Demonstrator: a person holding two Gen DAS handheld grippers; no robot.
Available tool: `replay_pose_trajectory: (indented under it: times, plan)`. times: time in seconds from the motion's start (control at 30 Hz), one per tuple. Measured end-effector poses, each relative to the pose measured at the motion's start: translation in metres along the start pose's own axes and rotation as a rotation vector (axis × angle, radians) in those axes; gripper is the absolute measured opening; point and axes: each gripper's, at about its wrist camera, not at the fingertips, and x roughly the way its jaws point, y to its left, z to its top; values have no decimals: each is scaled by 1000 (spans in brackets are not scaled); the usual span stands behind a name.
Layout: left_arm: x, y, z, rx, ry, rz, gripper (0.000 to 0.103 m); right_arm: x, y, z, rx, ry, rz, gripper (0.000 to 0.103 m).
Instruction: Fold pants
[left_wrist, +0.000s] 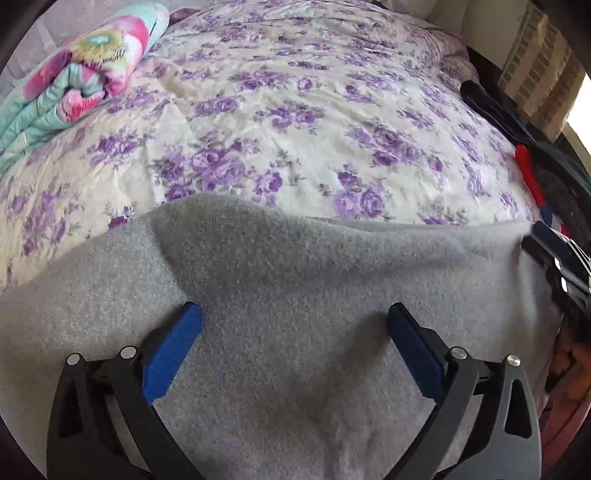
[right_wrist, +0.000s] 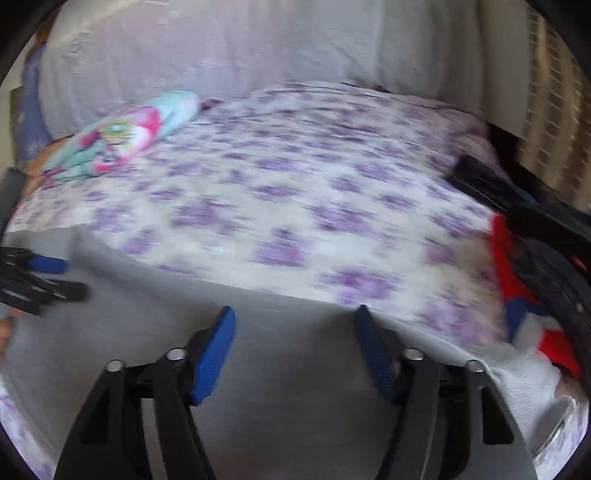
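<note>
Grey fleece pants (left_wrist: 280, 280) lie spread on a bed with a purple-flowered cover (left_wrist: 295, 122); their far edge is humped and wrinkled. My left gripper (left_wrist: 293, 319) is open just above the grey cloth, blue pads apart, holding nothing. My right gripper (right_wrist: 295, 321) is open over the same pants (right_wrist: 288, 398) near their far edge, also empty. The right wrist view is motion-blurred. The right gripper shows at the right edge of the left wrist view (left_wrist: 554, 254); the left gripper shows at the left edge of the right wrist view (right_wrist: 37, 280).
A folded pink and mint quilt (left_wrist: 81, 77) lies at the far left of the bed. Dark items and a red and blue cloth (right_wrist: 517, 280) sit at the bed's right edge. A pale wall (right_wrist: 240, 40) rises behind the bed.
</note>
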Motion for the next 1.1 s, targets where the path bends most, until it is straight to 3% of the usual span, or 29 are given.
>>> replay_pose_trajectory:
  times: [0.03, 0.07, 0.1, 0.13, 0.17, 0.27, 0.33, 0.4, 0.43, 0.5, 0.53, 0.63, 0.77, 0.87, 0.93, 1.0, 1.1]
  plan:
    - [-4, -3, 1, 5, -2, 33, 99, -2, -11, 0, 32, -2, 10, 16]
    - [-7, -2, 2, -8, -7, 56, 99, -6, -18, 2, 54, -5, 7, 16]
    - [-10, 0, 3, -26, -8, 55, 99, -18, -20, 2, 69, -28, -21, 31]
    - [-16, 3, 2, -57, -10, 25, 99, -31, -19, 2, 76, -70, -24, 56]
    - [-22, 5, 1, -77, -18, -9, 99, -45, -16, 0, 78, -112, 12, 65]
    - [-36, 3, -5, -89, -69, -11, 99, -71, -1, -8, 16, -157, 92, 66]
    - [-41, -5, -10, -70, -95, 35, 99, -70, 3, -17, -65, -153, -35, 66]
    - [-40, -8, -14, -59, -101, 60, 99, -50, -15, -26, -100, -115, -239, 66]
    - [-36, -8, -16, -57, -93, 66, 99, -36, -33, -32, -75, -78, -326, 74]
    - [-25, -6, -18, -69, -62, 73, 99, -34, -62, -35, 65, -43, -212, 77]
    - [-18, -4, -18, -80, -46, 82, 99, -44, -63, -35, 79, -64, -219, 77]
    - [-16, -6, -20, -65, -54, 110, 99, -80, -28, -33, -48, -179, -302, 77]
    - [-15, -8, -20, -58, -56, 123, 99, -113, 3, -39, -105, -252, -149, 77]
    - [-16, -8, -21, -58, -60, 121, 99, -103, 22, -55, -183, -185, -105, 77]
    - [-16, -8, -22, -57, -64, 122, 99, -72, 22, -78, -223, -41, -160, 77]
    - [-15, -11, -25, -46, -64, 127, 99, -71, 9, -91, -142, -82, -103, 77]
    - [-23, -14, -35, -15, -61, 133, 99, -78, -3, -87, -39, -55, -39, 76]
